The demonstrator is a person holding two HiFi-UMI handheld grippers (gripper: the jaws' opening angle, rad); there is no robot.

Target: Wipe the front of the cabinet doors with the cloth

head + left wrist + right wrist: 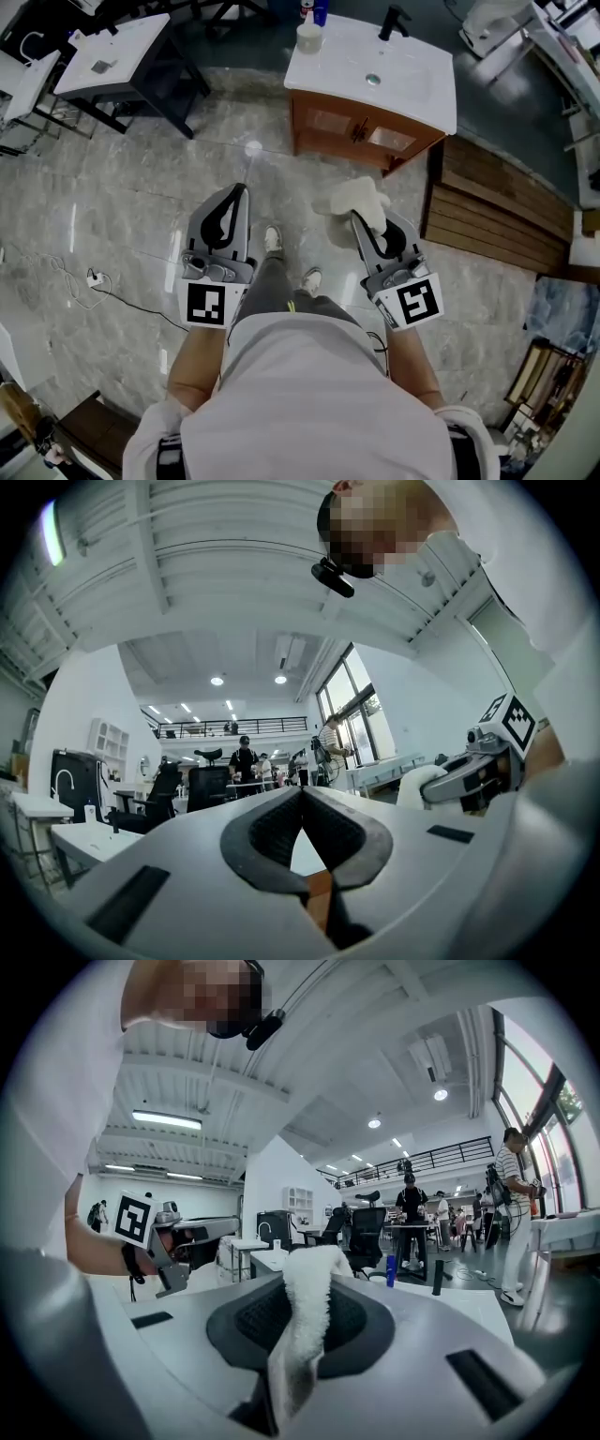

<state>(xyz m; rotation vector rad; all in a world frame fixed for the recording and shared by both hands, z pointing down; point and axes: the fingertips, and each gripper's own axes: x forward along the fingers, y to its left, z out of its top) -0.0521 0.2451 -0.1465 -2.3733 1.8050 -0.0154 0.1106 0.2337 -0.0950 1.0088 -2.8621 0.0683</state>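
Right gripper (367,225) is clamped on the white cloth (353,199), while the left gripper (241,192) has its jaws together on nothing. The cabinet doors (364,131) stand well apart, straight ahead of the cloth, and the right gripper is nearer to them.

Fluffy white cloth (354,199), clamped in the right gripper (367,228), apart from shut brown cabinet doors (361,129)
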